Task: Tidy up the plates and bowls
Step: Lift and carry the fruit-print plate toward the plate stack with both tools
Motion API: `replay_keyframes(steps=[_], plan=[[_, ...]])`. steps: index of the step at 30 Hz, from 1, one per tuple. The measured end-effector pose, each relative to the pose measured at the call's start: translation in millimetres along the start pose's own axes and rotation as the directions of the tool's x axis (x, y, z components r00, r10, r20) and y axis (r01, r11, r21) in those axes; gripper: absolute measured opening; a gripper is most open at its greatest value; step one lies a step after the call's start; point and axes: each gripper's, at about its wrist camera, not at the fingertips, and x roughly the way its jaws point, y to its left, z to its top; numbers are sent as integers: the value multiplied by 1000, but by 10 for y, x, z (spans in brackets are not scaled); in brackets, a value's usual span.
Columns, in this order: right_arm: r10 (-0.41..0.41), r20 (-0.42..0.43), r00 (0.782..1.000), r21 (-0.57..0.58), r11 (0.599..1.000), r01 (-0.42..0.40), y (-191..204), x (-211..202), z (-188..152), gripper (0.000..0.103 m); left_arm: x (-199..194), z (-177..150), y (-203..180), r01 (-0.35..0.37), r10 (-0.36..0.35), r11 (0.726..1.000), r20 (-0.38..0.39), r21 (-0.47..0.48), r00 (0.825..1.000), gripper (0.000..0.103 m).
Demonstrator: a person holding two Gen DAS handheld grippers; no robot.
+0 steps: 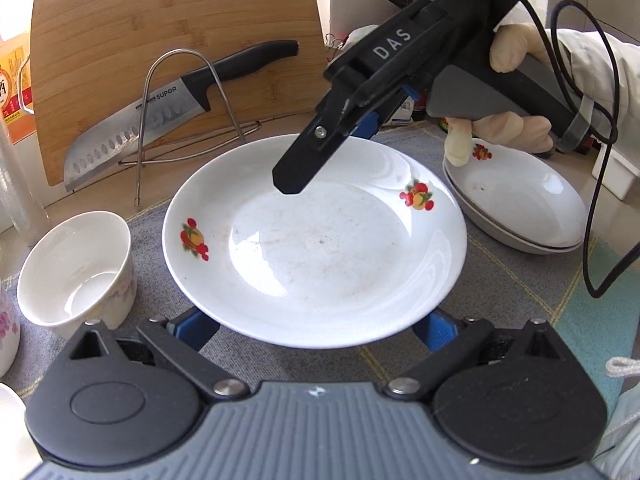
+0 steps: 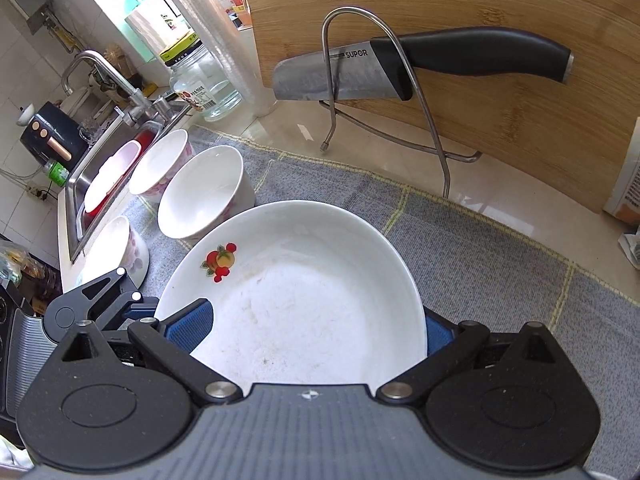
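A white plate [image 1: 316, 248] with red fruit decals and faint smears lies on the grey mat [image 1: 500, 292]. The left gripper [image 1: 316, 330] spreads wide under its near rim. The right gripper [image 2: 316, 324] grips its far rim.

Bright daylight in both views, coming from the window [image 2: 132, 4] past the sink end of the tabletop [image 2: 360, 160]. Strong white glare arcs on the plate [image 1: 316, 240] and inside the bowl [image 1: 76, 268]; the stone tabletop also shines. Soft shadow under the plate on the grey mat [image 1: 500, 288]. Heavy fisheye bending: the cutting board [image 1: 172, 40] and knife [image 2: 400, 68] curve near frame edges, corners go dark. Centre sharp, edges slightly soft. Window area blown out.
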Motion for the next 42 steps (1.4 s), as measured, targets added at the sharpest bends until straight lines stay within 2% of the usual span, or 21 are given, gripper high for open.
replay_keyframes(steps=[18, 25, 42], plan=[[-36, 45, 998, 58, 998, 33, 241, -358, -515, 103, -380, -72, -370, 59, -59, 997, -12, 56, 998, 100], [-58, 64, 996, 80, 995, 53, 267, -522, -740, 103, -403, -64, -509, 91, -90, 993, -21, 74, 996, 100], [-157, 129, 979, 202, 971, 129, -24, -1050, -1252, 103, -271, 140, -943, 206, -205, 959, -25, 196, 978, 100]])
